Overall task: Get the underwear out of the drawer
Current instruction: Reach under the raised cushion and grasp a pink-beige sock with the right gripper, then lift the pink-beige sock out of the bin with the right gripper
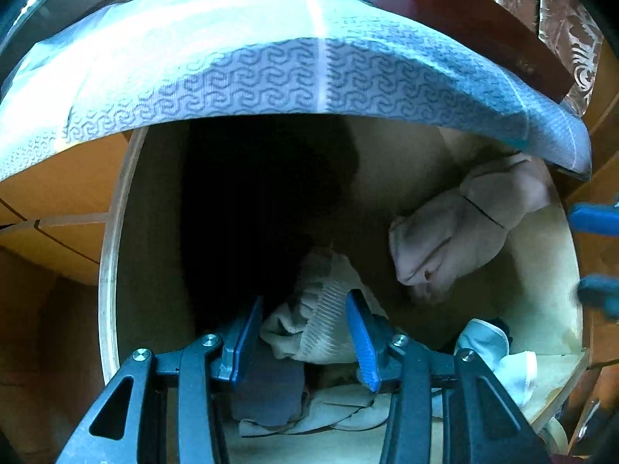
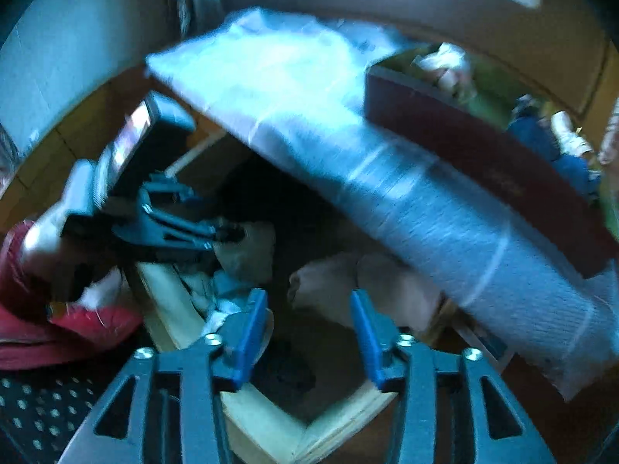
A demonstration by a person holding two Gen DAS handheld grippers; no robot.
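Observation:
The wooden drawer [image 1: 112, 232] stands pulled out, with crumpled clothes inside. A cream garment with a ribbed band [image 1: 321, 317] lies between the blue fingers of my left gripper [image 1: 305, 332], which is open around it. A beige garment [image 1: 464, 232] rests against the drawer's right side. My right gripper [image 2: 309, 332] hangs open over the drawer's front corner [image 2: 309, 433], with the beige garment [image 2: 348, 286] just beyond its tips. The right gripper [image 1: 597, 253] shows at the right edge of the left wrist view. In the blurred right wrist view, the left gripper [image 2: 232, 234] reaches into the clothes.
A white and blue patterned cloth [image 1: 309, 77] overhangs the cabinet top above the drawer. A dark red box [image 2: 483, 162] sits on it. A grey cloth [image 1: 271, 394] and a pale blue garment [image 1: 487, 344] lie at the drawer's front. A red sleeve [image 2: 58, 328] is at left.

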